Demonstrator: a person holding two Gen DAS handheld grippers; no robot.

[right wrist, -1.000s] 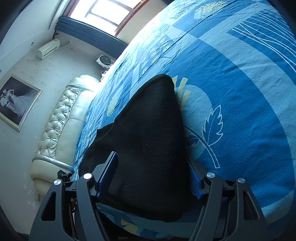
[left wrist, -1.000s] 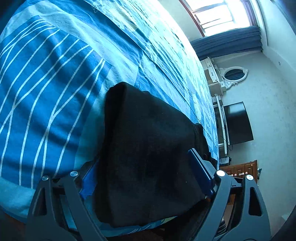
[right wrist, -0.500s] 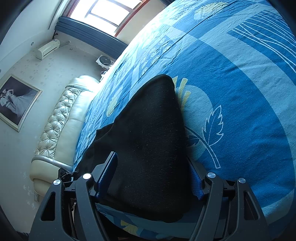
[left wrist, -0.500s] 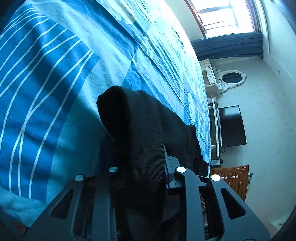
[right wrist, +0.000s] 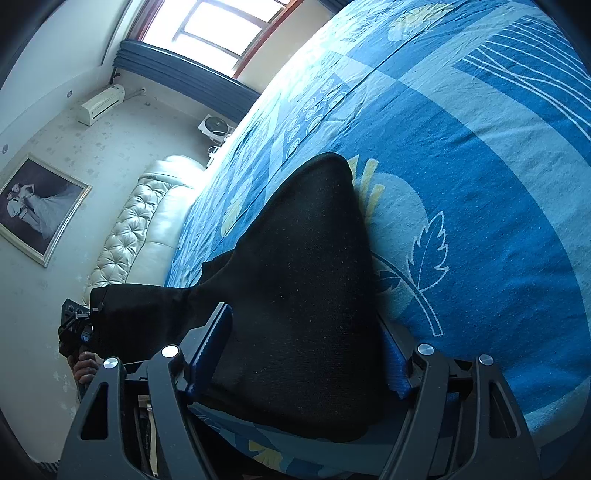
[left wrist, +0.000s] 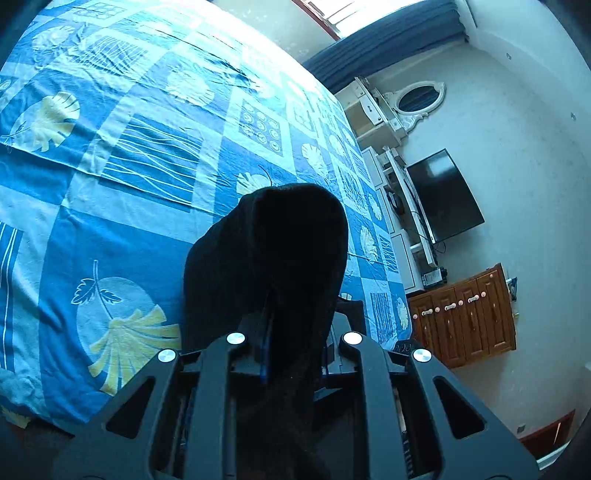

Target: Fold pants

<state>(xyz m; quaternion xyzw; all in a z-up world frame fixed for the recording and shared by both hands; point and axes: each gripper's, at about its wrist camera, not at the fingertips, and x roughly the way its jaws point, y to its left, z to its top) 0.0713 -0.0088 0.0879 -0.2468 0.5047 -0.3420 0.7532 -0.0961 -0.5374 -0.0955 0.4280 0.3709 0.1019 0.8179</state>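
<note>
Left wrist view: the left gripper [left wrist: 291,332] has its jaws nearly together, having just been closing, and they pinch a bunched fold of the black pants [left wrist: 295,251]. The cloth rises from between the fingers at lower centre, humps up at centre frame and drapes to the left, raised above the bedspread [left wrist: 129,155]. The fabric is matte, dark and shows no detail in shadow; it blocks sight of the fingertips themselves.

The bedspread is blue with pale squares, white line panels and yellow-white leaf prints, and fills the left and upper left. At right stand a dark television [left wrist: 443,195] on a white unit, an oval mirror [left wrist: 419,98] at upper right, and a brown wooden cabinet [left wrist: 465,314] at lower right.

Right wrist view: the right gripper [right wrist: 299,350] stands wide, its blue pads on either side of a broad part of the pants [right wrist: 306,288] that lies flat on the bedspread [right wrist: 480,221]; whether the pads press on the cloth cannot be told. The cloth tapers to a rounded point at centre frame. At left centre a strip of it stretches up to the left gripper [right wrist: 75,325], with a hand [right wrist: 83,369] beneath. A tufted white headboard [right wrist: 136,229], a framed picture [right wrist: 37,210] and a window [right wrist: 221,26] occupy the left and top.
</note>
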